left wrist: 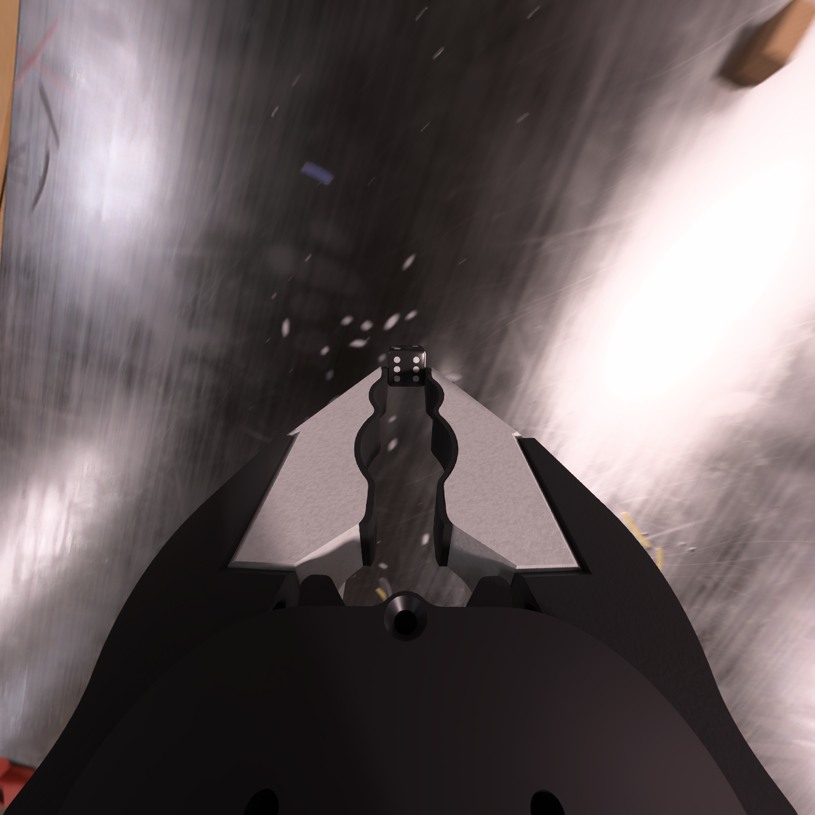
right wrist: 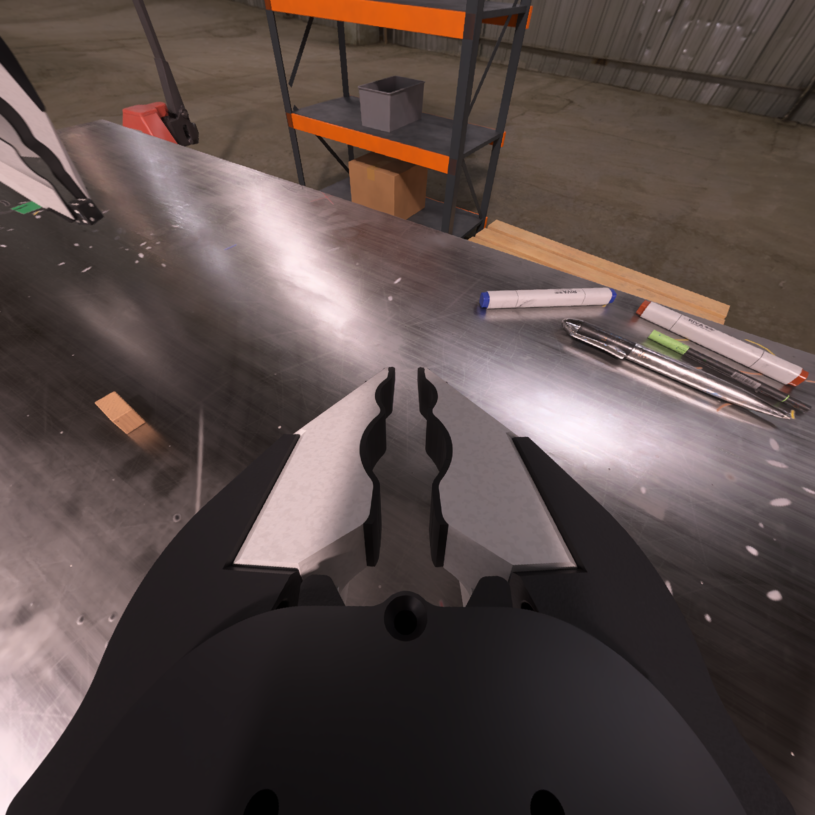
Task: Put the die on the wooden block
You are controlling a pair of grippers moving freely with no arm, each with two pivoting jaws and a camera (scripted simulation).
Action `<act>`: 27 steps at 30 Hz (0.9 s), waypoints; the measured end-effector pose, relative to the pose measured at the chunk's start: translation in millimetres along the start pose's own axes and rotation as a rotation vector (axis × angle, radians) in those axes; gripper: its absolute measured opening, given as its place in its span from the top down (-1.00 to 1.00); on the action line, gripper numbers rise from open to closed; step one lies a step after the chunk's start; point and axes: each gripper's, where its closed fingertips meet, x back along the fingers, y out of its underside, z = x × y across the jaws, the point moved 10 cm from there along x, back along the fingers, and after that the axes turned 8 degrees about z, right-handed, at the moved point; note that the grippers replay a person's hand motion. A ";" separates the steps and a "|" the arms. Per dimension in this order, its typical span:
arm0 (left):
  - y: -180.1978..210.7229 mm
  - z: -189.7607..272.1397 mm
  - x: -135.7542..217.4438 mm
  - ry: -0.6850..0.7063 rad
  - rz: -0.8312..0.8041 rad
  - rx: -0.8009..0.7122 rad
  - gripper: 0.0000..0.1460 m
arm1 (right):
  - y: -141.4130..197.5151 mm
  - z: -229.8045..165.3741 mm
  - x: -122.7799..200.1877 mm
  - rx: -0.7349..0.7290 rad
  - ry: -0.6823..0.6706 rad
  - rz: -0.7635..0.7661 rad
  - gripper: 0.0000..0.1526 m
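A small black die with white pips sits between the fingertips of my left gripper, which is shut on it above the metal table. The wooden block lies on the table far ahead to the upper right. In the right wrist view the block lies left of my right gripper, which is empty with its jaws drawn together to a narrow gap. The left gripper with the die shows at the far left there, well beyond the block.
Two white markers, a silver pen and a green-capped pen lie at the table's right. Wooden planks, an orange shelf rack holding a grey bin and a cardboard box, and a red pallet jack stand beyond the table.
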 end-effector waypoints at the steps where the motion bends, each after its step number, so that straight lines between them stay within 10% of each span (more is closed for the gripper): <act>1: -7.4 10.4 2.0 0.012 0.021 -0.016 0.78 | 0.2 -0.1 -0.2 0.000 0.000 -0.001 0.87; 27: -107.2 138.4 -84.7 0.312 0.118 -0.326 0.56 | -3.6 1.9 2.5 0.009 0.005 0.017 0.87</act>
